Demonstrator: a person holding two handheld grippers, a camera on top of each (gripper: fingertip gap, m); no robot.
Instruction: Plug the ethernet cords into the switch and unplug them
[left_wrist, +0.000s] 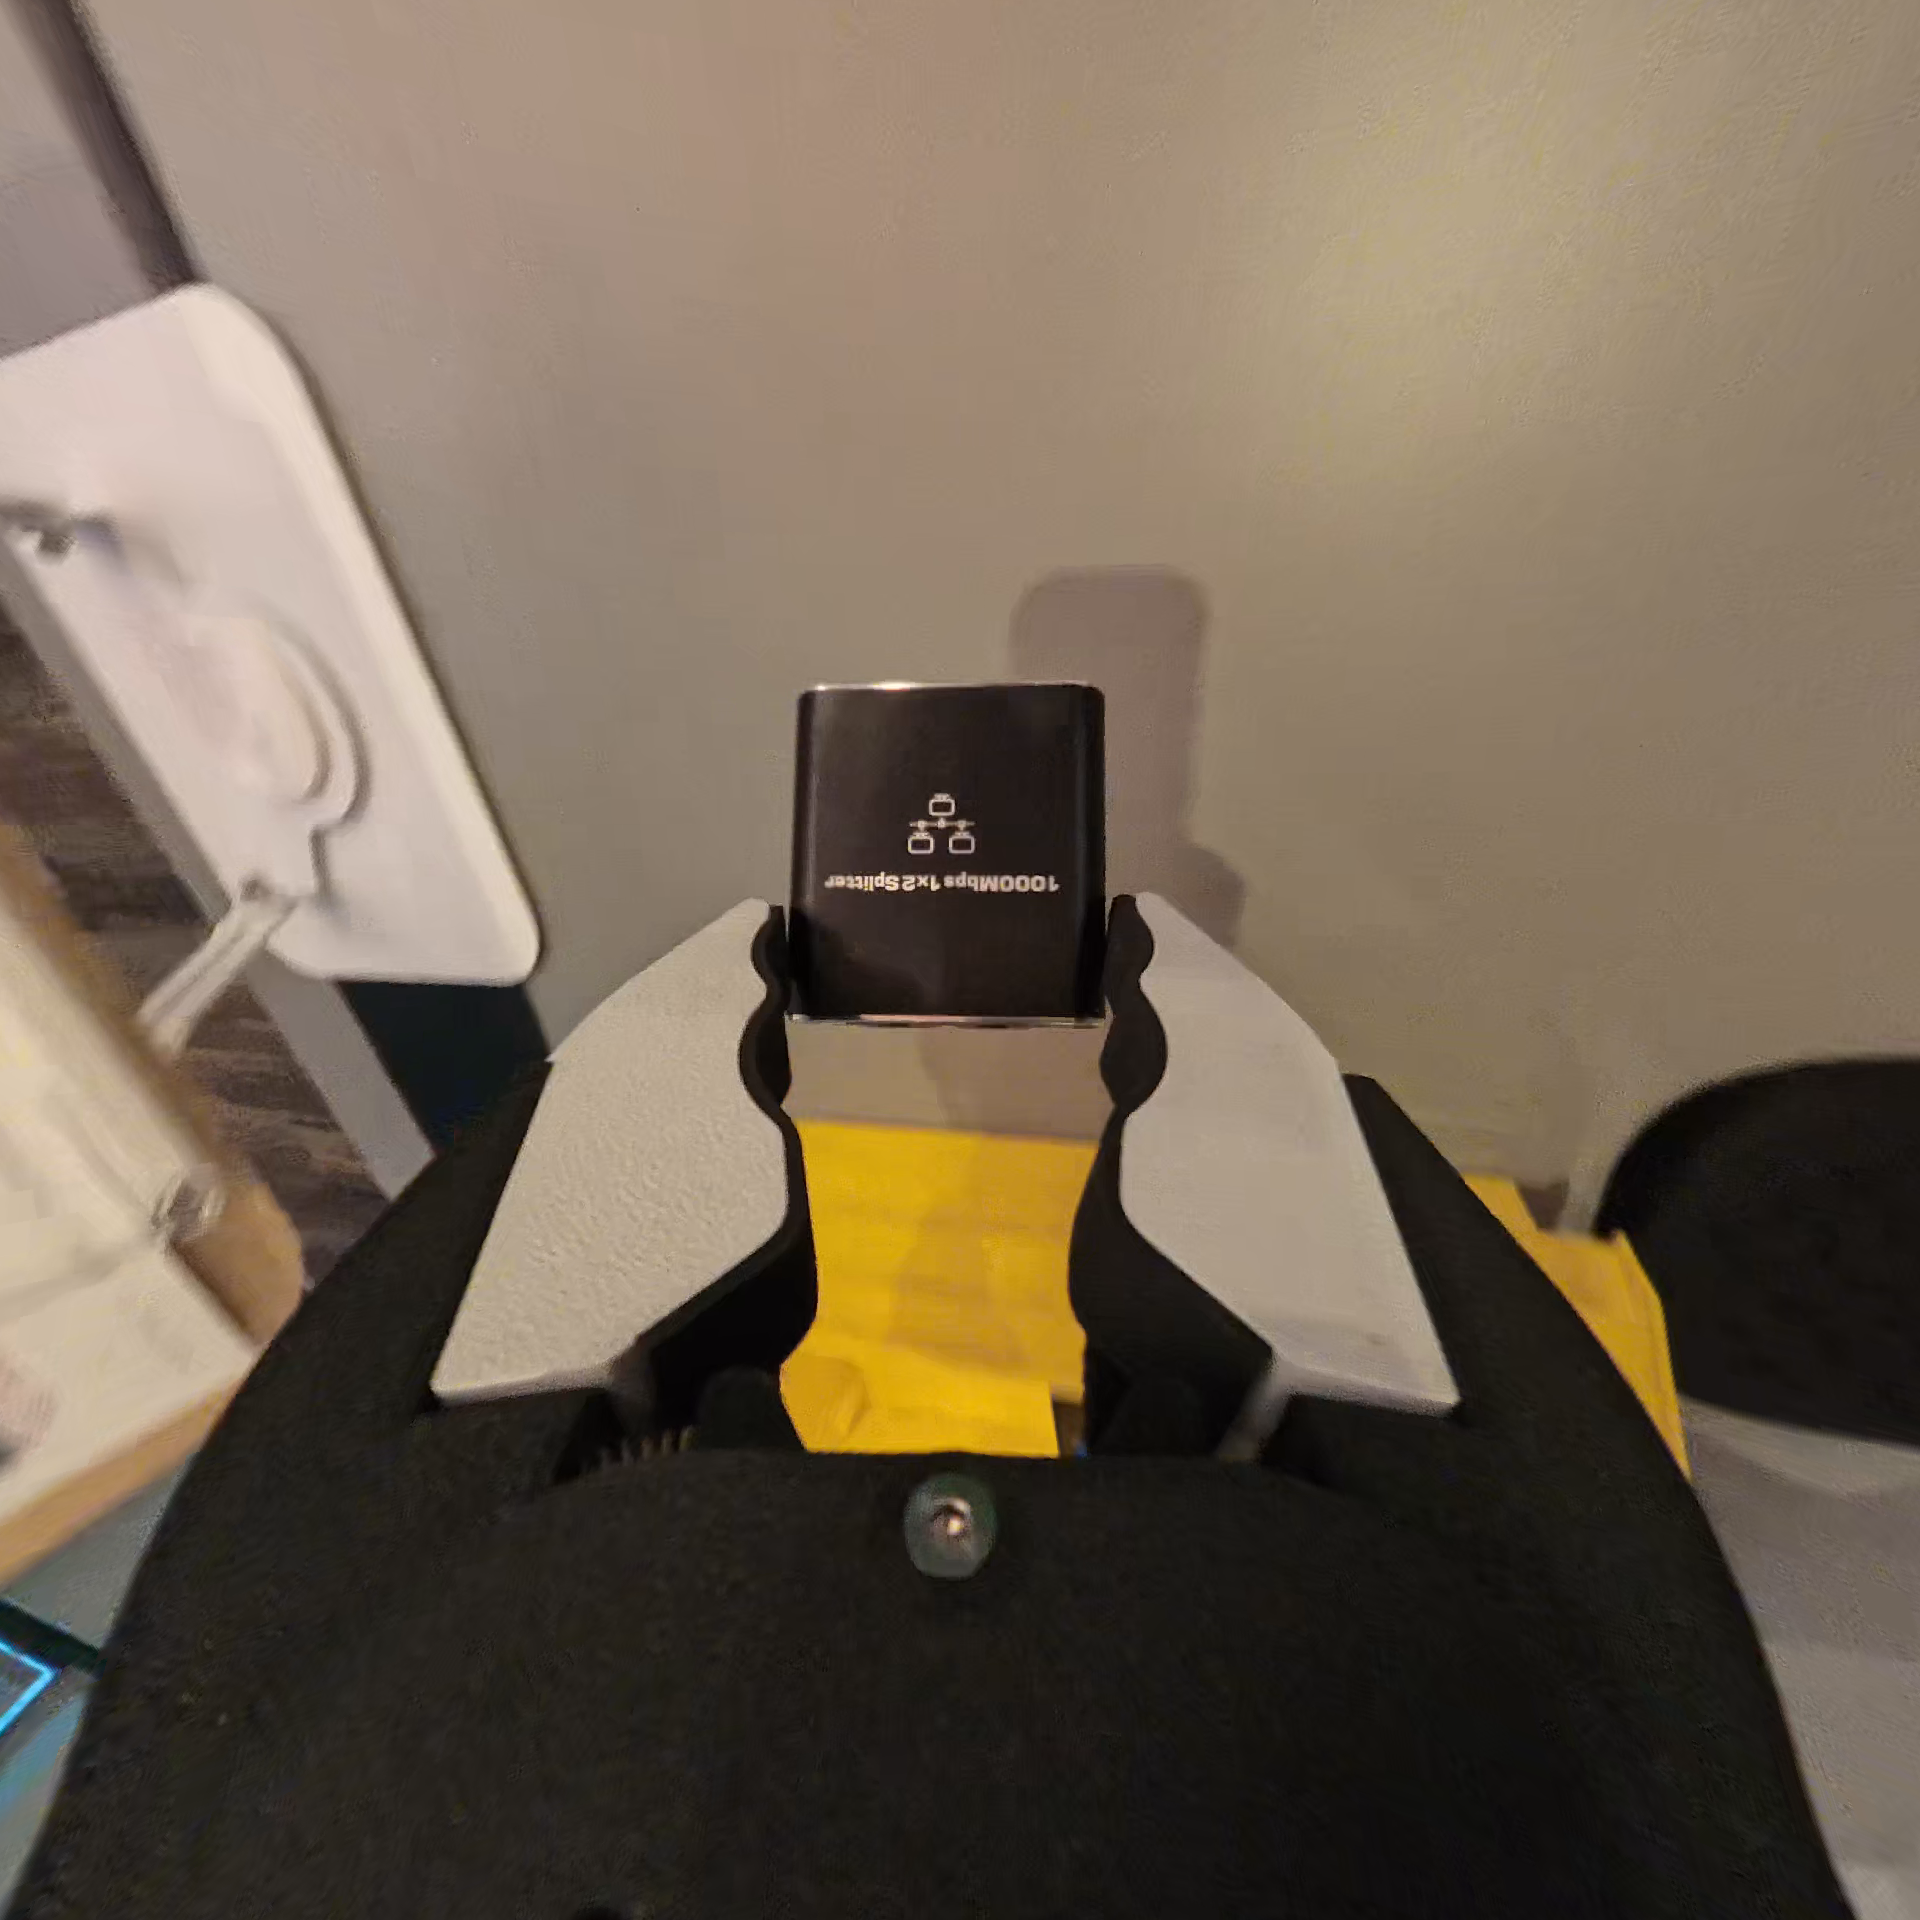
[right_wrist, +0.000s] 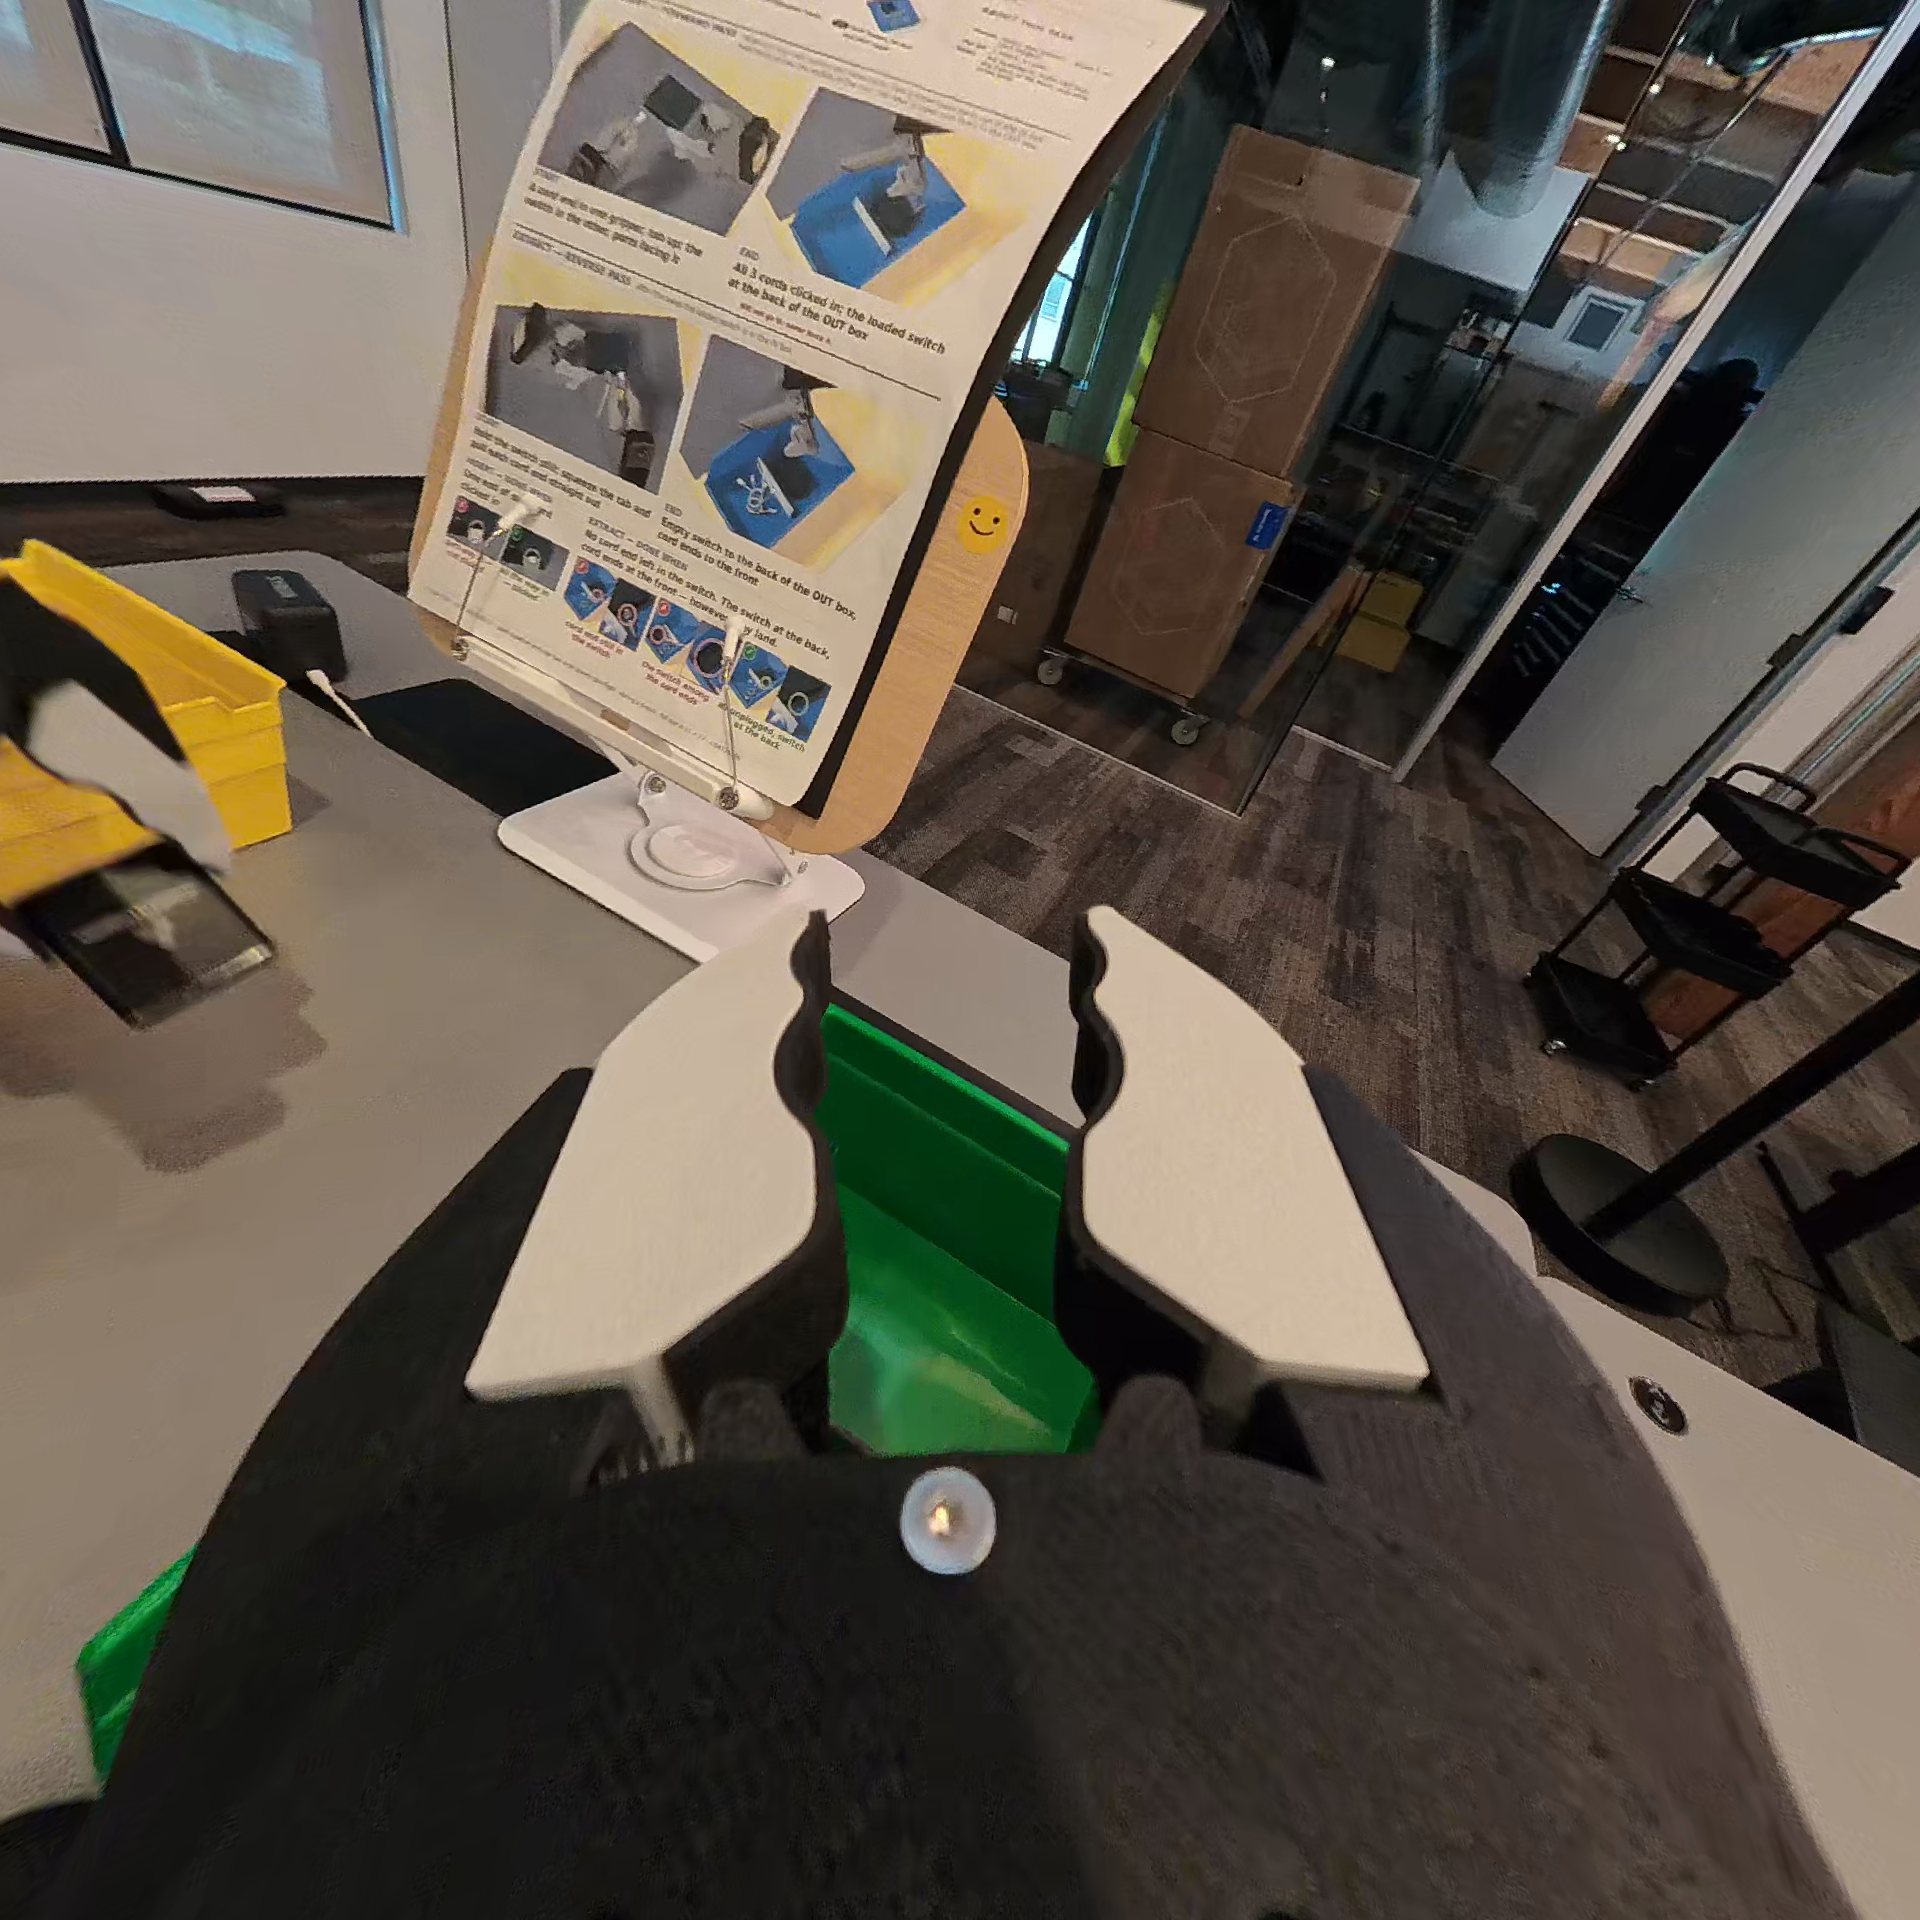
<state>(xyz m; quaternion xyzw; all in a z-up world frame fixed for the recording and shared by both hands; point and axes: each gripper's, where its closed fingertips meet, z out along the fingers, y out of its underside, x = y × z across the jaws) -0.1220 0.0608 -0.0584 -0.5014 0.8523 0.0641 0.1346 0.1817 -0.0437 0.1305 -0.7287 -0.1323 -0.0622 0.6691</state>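
So my left gripper (left_wrist: 943, 961) has its fingers clamped on the switch (left_wrist: 943, 852), both black pads pressed against its two side walls near the lower end. It's a small, squarish black box with rounded corners, a glossy top face carrying a little white network icon and a line of white print, and bright metallic trim along the near and far edges. The end facing me looks mirror-shiny. It's held up above the grey counter (left_wrist: 1351, 416), throwing a shadow on it, with the yellow bin (left_wrist: 935, 1247) showing just behind the switch, under my fingers.

My right gripper (right_wrist: 948, 966) has its fingers apart with nothing between them, hovering over the green bin (right_wrist: 935, 1195). From that side the switch (right_wrist: 156, 935) sits well left of the green bin, just in front of the yellow bin (right_wrist: 208, 707).
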